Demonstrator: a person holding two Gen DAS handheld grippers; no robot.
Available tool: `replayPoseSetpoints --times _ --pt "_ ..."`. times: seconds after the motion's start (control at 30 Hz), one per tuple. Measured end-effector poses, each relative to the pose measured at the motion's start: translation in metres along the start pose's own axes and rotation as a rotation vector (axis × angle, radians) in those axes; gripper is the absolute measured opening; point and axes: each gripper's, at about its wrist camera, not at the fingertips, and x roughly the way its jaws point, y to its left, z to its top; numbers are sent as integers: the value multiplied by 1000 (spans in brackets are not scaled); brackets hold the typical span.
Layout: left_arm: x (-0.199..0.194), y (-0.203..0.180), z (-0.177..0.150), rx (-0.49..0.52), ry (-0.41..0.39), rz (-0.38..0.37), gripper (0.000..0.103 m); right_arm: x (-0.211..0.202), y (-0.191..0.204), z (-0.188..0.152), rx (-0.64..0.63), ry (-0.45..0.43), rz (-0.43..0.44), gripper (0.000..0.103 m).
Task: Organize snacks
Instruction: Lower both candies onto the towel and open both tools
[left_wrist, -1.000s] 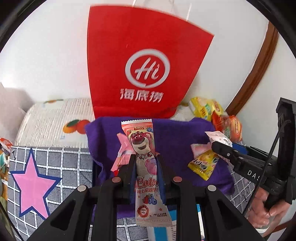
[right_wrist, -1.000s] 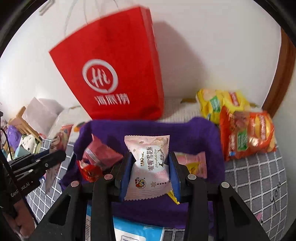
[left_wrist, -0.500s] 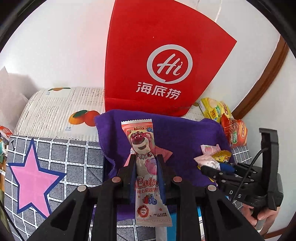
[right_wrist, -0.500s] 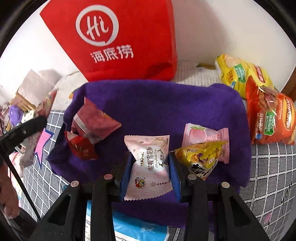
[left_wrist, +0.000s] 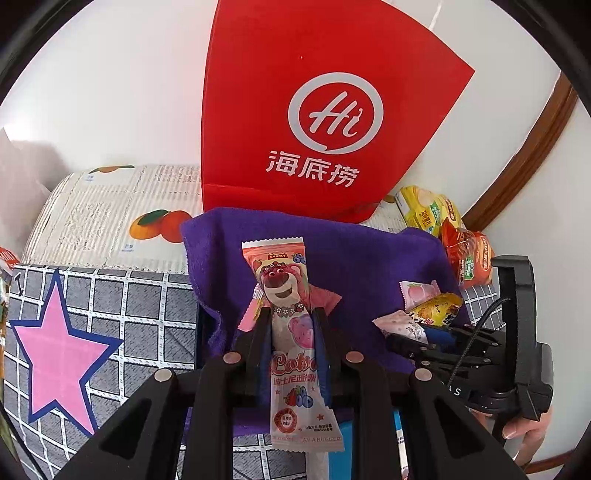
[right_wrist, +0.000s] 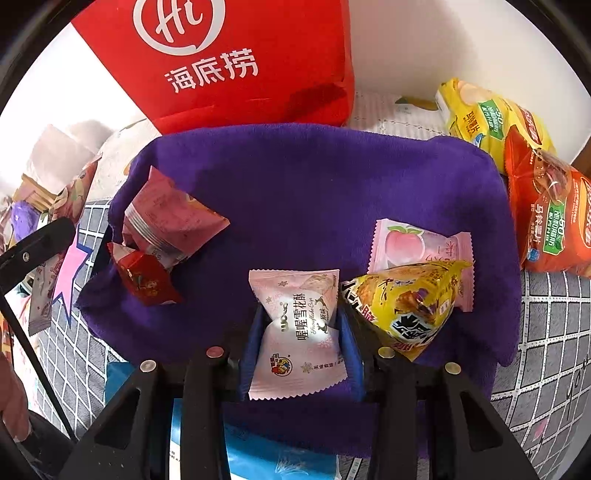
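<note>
My left gripper (left_wrist: 291, 312) is shut on a long pink bear-print snack bar (left_wrist: 284, 280), held above the near edge of a purple cloth (left_wrist: 369, 258). The right gripper (right_wrist: 301, 314) points steeply down at the cloth (right_wrist: 314, 184). A pale pink snowflake packet (right_wrist: 295, 295) sits between its blue pads, still pinched at the waist, while the jaws are opening. Just right of it lie a yellow packet (right_wrist: 406, 302) and a peach-print packet (right_wrist: 417, 240). A pink packet (right_wrist: 170, 218) and a red one (right_wrist: 144, 273) lie at the cloth's left.
A red paper bag (left_wrist: 314, 110) stands against the wall behind the cloth. Yellow (right_wrist: 487, 118) and orange (right_wrist: 554, 214) chip bags lie at the right. A blue pack (right_wrist: 258, 458) pokes out under the cloth's near edge. The checked cover has a pink star (left_wrist: 62, 350).
The right gripper has come down close to the purple cloth with the snowflake packet, beside the yellow packet. The left gripper keeps its hold on the bear bar.
</note>
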Motion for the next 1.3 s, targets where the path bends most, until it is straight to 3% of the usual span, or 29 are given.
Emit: replayPoseSetpoints --times 0.27,0.63,1.3 --pt "10 1 0 -16 14 -5 20 -11 2 1 -16 -23 -15 59" --pt "22 3 0 -29 18 -9 20 -52 -3 4 24 -132 17 62" --pt "36 6 -2 -51 23 13 22 -56 0 4 19 -143 11 62"
